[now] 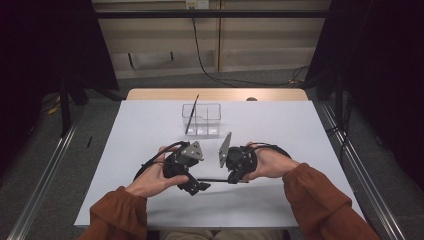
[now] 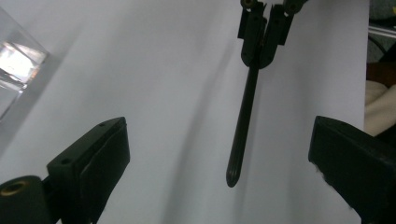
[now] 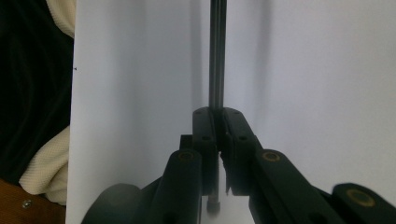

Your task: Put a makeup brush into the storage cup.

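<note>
- Right claw (image 1: 231, 179) is clamped tight on one end of a thin black stick (image 1: 214, 180), which lies level just above the white bench (image 1: 280, 120) and runs toward the left claw (image 1: 200, 187).
- Left claw's jaws stand wide apart, holding nothing, the stick's free tip between them untouched.
- Beyond the stick, a clear plastic box (image 1: 202, 120) holds a second black stick (image 1: 192, 114), leaning.

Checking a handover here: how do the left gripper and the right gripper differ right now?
The left gripper has its jaws wide open with nothing clamped; the right gripper has its jaws shut on a thin black stick. The stick's free end points into the left gripper's gap, touching neither jaw. Both are black and hand-held over the white table.
</note>
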Tool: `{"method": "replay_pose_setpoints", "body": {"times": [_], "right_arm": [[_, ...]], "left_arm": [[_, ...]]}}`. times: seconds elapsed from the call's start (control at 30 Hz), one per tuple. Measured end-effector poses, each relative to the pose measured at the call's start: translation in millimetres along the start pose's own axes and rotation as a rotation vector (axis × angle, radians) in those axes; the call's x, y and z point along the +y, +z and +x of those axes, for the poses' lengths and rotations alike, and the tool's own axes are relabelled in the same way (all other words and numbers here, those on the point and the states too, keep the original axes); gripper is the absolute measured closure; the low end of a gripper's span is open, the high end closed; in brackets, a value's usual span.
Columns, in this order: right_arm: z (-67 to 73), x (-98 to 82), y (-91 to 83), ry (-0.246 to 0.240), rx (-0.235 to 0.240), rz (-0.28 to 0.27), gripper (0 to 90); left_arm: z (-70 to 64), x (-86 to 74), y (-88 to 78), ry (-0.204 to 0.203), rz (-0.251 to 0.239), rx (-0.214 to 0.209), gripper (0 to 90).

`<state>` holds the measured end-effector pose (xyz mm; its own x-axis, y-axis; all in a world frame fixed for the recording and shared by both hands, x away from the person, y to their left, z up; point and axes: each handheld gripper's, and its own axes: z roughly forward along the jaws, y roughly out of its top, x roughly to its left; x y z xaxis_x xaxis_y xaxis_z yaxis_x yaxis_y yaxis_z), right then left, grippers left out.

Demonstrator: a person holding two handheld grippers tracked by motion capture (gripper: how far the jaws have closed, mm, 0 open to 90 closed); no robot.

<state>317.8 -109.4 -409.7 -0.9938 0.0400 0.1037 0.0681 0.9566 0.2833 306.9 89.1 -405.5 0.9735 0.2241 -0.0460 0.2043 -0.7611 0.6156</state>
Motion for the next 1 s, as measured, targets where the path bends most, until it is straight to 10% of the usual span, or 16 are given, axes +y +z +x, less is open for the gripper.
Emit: {"method": "replay_pose_setpoints", "body": {"times": [0.3,0.53,1.0], "right_arm": [[0.1,1.3,0.3,-0.013,0.001,0.005,84.6],[-0.1,1.9,1.7,-0.013,0.001,0.005,84.6],[0.6,2.9,2.4,-0.022,0.004,0.0,84.6]], "left_arm": [[7.7,4.1,8.0,-0.003,0.159,-0.074,7.2],[7.5,5.8,9.2,0.01,0.162,-0.12,7.7],[9.4,6.1,13.0,0.027,0.155,-0.127,60.2]]}}
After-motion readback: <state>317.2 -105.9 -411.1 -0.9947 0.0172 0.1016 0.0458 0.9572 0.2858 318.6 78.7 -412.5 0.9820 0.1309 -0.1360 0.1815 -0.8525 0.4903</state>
